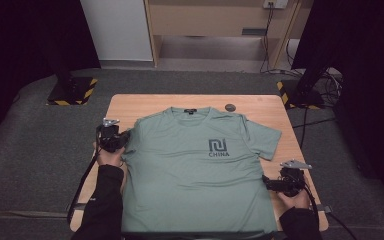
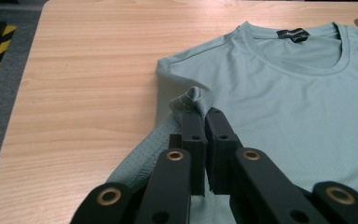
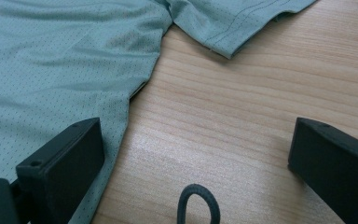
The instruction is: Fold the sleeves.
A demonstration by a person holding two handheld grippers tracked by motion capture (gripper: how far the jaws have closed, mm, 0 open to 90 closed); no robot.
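1 green t-shirt (image 1: 195, 175) flat on 1 wooden table (image 1: 130, 106). Left gripper (image 2: 200, 114) clamped on its folded sleeve; right gripper (image 3: 191, 154) spread wide beside the hem. 1 dark disc (image 1: 230, 107).

wooden table (image 1: 130, 107) | small dark disc (image 1: 230, 107) seen near far edge | hazard-striped stand bases (image 1: 72, 91) set on grey floor (image 1: 30, 150)

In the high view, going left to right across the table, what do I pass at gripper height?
Left gripper, shut on the shirt's sleeve edge → green T-shirt with its printed logo → right gripper, open beside the shirt's side edge.
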